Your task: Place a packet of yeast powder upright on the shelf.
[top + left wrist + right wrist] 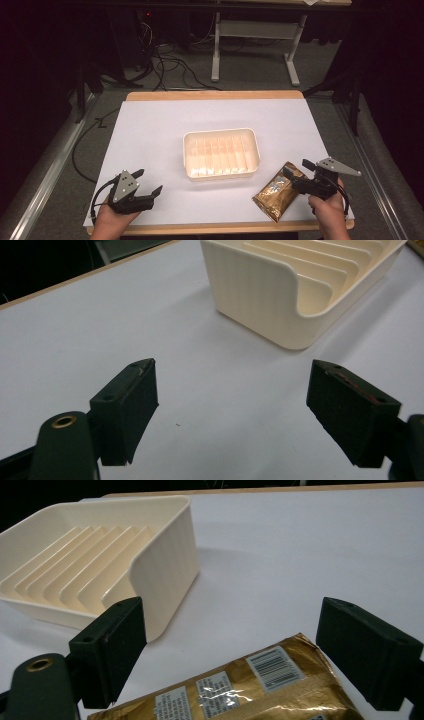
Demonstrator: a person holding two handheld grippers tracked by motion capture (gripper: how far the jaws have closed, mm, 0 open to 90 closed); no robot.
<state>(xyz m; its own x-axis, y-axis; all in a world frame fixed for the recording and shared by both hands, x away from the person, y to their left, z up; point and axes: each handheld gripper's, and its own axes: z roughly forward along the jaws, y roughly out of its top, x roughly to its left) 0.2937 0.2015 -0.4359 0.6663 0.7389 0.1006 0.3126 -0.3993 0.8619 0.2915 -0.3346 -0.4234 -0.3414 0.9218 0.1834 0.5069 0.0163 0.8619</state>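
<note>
Near the front right corner of the white table (150, 125), a gold foil packet (276, 196) lies flat, label side up with its barcode showing, just beside the cream slotted tray (221, 153) but not touching it. The right gripper (296, 173) hovers over the packet's far end with its jaws spread wide, one black pad on each side of the foil in the right gripper view (227, 685), neither pad touching it. The left gripper (150, 182) rests apart at the front left, jaws likewise spread and holding nothing, aimed toward the tray's rounded corner (260, 300). The step in hand looks to be picking up the packet, probably to stand it in one of the tray's slots. To do it well, the right gripper should come lower so that the pads straddle the packet's short end squarely, then close across the thickness near the edge, not on the puffed middle, since slick foil is likely to slide or crumple under a shallow pinch. Gripping close to one end would leave the rest free to drop between the ribs. The left gripper could steady the tray wall if it shifts.
</note>
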